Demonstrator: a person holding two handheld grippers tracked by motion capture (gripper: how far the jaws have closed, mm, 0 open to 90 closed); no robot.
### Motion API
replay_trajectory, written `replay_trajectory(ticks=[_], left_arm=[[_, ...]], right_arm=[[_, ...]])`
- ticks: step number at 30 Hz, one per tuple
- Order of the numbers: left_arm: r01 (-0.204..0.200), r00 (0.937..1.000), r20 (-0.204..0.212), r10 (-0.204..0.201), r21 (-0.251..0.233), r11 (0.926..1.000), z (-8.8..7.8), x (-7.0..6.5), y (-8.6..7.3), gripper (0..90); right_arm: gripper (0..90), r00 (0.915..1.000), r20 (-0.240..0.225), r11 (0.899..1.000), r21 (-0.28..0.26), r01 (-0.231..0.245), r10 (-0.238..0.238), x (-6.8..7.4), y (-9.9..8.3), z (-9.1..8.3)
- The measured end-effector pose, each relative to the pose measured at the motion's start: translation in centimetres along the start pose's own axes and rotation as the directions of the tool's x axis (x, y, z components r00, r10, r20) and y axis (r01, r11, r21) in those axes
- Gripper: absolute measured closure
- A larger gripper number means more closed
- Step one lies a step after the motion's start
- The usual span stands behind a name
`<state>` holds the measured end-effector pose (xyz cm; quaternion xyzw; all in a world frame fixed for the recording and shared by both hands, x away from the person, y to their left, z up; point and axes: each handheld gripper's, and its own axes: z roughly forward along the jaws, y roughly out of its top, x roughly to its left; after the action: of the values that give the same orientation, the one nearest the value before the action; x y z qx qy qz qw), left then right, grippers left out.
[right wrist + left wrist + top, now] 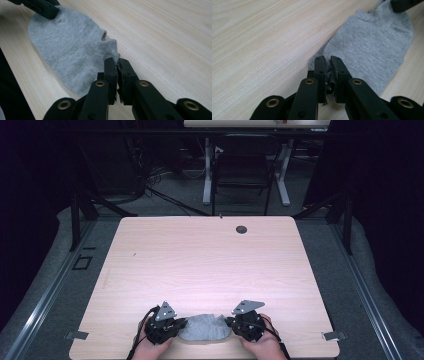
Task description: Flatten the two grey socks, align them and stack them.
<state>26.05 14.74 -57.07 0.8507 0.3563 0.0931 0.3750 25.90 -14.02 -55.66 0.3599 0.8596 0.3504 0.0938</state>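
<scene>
Sock [203, 327] edges pinched in both grippers' nearly closed jaws.

No text, label, brand, number or sign can be read anywhere in these views.
</scene>
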Motion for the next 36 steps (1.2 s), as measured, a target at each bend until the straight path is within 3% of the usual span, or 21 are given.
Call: replay_trajectory(ticks=[5,10,13,17,20,29,36], left_arm=[[0.012,0.9999,0.004,-0.012,-0.048,0.9988,-0.8,0.2,0.4,75.9],[0.030,0.9987,0.043,-0.026,-0.104,0.9941,-2.2,-0.3,0.8,70.8],[0.002,0.9986,0.052,0.002,-0.088,0.9961,-1.9,-0.9,0.8,69.4],[-0.009,0.9973,0.073,0.013,-0.057,0.9983,-0.9,-1.3,0.5,62.6],[-0.034,0.9971,0.067,0.037,-0.039,0.9987,-0.5,-1.5,0.2,58.4],[-0.066,0.9959,0.061,0.066,-0.012,0.9978,0.2,-1.6,-0.2,57.0],[-0.060,0.9957,0.071,0.060,0.001,0.9982,0.3,-1.5,-0.6,56.6]], right_arm=[[76.1,0.9998,0.020,1.000,0.000,0.000,0.000,-0.1,-0.2,-0.2],[73.1,0.9995,0.015,0.994,-0.103,-0.025,0.026,0.3,0.5,-1.6],[73.1,0.9997,-0.022,0.991,-0.132,0.007,-0.010,1.2,1.1,-1.6],[66.8,0.9961,-0.027,0.992,-0.094,0.082,-0.085,2.3,1.1,-0.3],[59.9,0.9943,-0.014,0.992,-0.065,0.105,-0.106,2.3,0.7,0.7],[58.2,0.9959,-0.031,0.996,-0.019,0.084,-0.085,1.8,-0.1,1.8],[62.1,0.9973,-0.032,0.998,-0.017,0.066,-0.067,1.9,-0.6,1.8]])
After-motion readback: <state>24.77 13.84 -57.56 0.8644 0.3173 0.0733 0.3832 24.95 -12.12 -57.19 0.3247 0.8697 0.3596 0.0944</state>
